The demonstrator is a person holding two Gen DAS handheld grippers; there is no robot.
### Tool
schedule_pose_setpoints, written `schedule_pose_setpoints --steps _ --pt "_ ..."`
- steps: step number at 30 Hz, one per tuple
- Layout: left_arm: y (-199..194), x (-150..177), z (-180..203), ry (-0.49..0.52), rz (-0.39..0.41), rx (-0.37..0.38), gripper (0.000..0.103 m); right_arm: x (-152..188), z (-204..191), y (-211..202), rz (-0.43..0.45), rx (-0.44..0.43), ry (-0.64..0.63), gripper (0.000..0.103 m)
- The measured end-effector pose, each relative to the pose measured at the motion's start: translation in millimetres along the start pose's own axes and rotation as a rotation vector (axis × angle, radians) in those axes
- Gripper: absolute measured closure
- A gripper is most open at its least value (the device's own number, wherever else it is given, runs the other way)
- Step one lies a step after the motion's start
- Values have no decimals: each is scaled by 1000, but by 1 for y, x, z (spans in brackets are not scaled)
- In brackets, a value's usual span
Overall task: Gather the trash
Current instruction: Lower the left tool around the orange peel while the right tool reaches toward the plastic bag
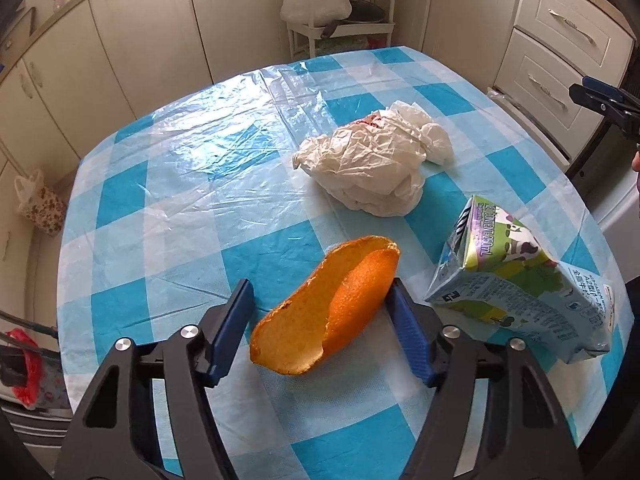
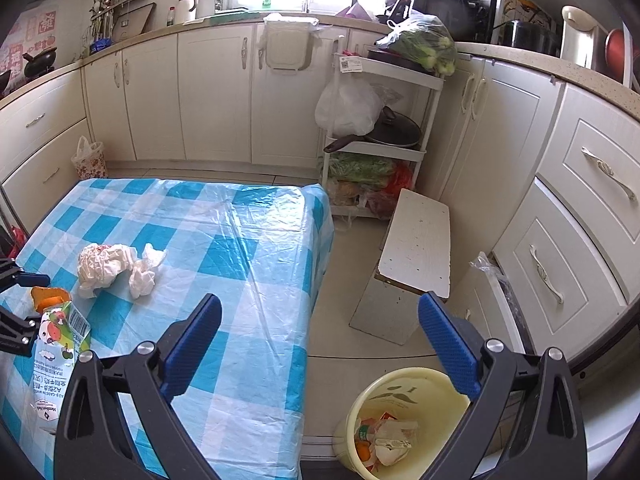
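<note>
Left wrist view: orange peel [image 1: 326,308] lies on the table [image 1: 192,208] between the wide-open left gripper [image 1: 320,320] fingers.
It touches the right finger only. The right gripper [image 2: 320,344], open too, holds nothing above the yellow bin [image 2: 404,420]; its trash looks jumbled.

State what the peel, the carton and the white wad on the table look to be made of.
Orange peel: fruit rind, dimpled matte orange outside, paler pithy inside.
Milk carton: printed coated paperboard, slightly glossy, creased and dented.
White wad: probably thin plastic film or waxy paper; fine sharp crinkles, faint sheen.
</note>
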State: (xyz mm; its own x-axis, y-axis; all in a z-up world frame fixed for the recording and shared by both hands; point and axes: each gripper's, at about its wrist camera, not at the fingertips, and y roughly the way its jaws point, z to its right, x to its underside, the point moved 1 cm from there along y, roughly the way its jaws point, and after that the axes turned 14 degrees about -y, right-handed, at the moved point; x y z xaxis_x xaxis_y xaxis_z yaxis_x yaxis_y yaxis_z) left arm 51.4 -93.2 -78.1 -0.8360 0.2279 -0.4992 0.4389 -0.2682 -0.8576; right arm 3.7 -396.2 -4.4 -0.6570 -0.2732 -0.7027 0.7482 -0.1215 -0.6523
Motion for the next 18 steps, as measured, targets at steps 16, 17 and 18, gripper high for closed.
schedule_pose_setpoints --steps 16,17,18 --pt "-55 41 -63 -253 -17 -60 85 -78 -127 27 13 -462 -187 13" --pt "-56 47 -67 -271 -22 -66 85 -84 -138 35 -13 -468 -209 16" --pt "-56 50 -71 -282 -28 -73 85 -88 -151 42 -49 -471 -234 21"
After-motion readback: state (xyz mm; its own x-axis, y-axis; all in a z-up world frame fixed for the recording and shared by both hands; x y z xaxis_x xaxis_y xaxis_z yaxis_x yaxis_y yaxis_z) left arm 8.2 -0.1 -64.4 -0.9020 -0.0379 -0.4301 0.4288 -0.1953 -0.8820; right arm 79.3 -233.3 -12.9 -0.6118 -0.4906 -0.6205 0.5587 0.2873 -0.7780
